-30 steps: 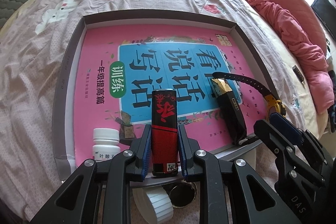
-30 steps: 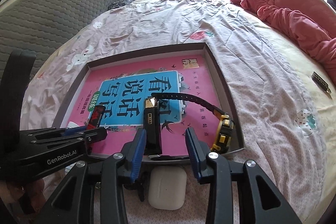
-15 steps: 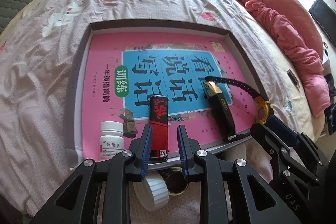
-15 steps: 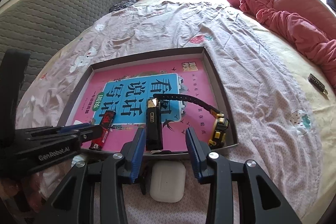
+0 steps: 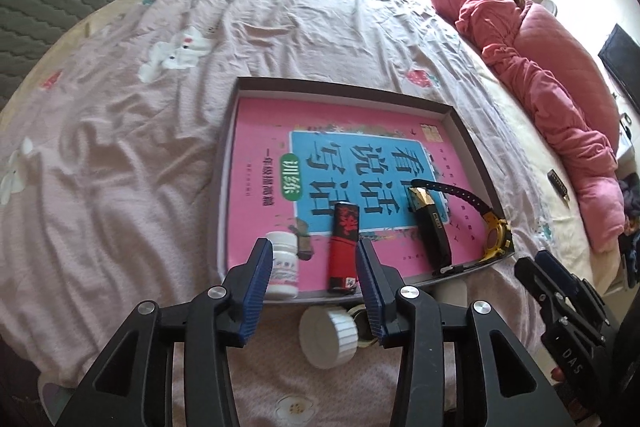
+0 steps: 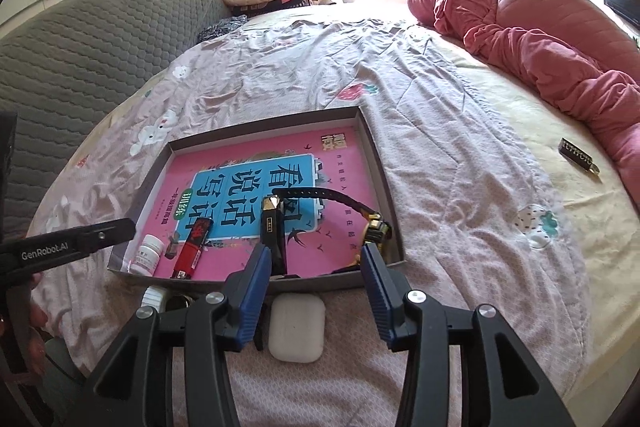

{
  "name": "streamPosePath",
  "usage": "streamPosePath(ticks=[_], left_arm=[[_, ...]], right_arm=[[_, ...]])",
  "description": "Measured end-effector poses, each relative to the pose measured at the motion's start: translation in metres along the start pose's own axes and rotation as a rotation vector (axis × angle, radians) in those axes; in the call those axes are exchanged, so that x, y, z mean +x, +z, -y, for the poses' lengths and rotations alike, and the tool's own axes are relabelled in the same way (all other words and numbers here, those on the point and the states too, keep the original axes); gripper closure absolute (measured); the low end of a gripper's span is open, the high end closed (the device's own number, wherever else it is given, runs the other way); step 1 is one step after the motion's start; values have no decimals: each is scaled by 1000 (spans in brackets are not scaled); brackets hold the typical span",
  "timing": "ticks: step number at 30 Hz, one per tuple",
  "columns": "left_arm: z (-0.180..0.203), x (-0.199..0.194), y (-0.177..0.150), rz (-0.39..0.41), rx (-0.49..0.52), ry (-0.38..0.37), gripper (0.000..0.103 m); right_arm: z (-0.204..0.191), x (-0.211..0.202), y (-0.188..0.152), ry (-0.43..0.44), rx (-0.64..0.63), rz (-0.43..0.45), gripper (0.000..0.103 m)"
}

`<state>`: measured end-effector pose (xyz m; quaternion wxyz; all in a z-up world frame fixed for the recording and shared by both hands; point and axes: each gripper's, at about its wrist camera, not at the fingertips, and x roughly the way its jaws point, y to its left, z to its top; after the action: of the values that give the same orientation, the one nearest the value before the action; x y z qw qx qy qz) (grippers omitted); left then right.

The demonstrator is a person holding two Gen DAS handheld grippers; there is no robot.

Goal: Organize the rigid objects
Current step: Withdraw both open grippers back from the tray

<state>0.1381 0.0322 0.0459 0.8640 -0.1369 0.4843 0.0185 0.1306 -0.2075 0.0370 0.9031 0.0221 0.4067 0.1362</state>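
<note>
- The left claw [image 5: 316, 281] points steeply down over the tray's near edge; its jaws have just been opening and stand apart with nothing gripped.
- The red lighter [image 5: 344, 247] lies flat in the tray, just inside the right blue pad and clear of both.
- The white bottle [image 5: 282, 265] stands in the tray behind the left pad.
- The right claw [image 6: 316, 281] tilts down over the same near edge further right; its jaws have also just been opening and hold nothing.
- The black lighter [image 6: 272, 235] lies in the tray just beyond its left pad; the watch [image 6: 376, 229] sits at the tray's near right corner by the right pad.
- The tray [image 5: 472, 143] rests on the bed [image 5: 120, 147], a pink book [image 5: 264, 131] covering its floor; the book's far half is bare.
- On the sheet just near of the tray lie a white cap [image 5: 330, 337] and an earbud case [image 6: 296, 327].
- Left and far of the tray the sheet is open; a pink quilt [image 6: 540, 39] lies heaped far right.
</note>
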Motion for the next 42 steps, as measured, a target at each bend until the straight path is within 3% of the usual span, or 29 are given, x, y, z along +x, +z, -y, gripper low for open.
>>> streamPosePath(ticks=[22, 28, 32, 42], left_arm=[[-7, -31, -38, 15, 20, -20, 57], [-5, -33, -49, -2, 47, -27, 50], [-3, -32, -59, -18, 62, -38, 50], [9, -23, -80, -59, 90, -47, 49]], right_arm=[[-8, -31, -18, -37, -47, 5, 53], [-16, -29, -25, -31, -68, -18, 52], [-20, -27, -31, -35, -79, -35, 47], [-27, -20, -43, -27, -95, -64, 46]])
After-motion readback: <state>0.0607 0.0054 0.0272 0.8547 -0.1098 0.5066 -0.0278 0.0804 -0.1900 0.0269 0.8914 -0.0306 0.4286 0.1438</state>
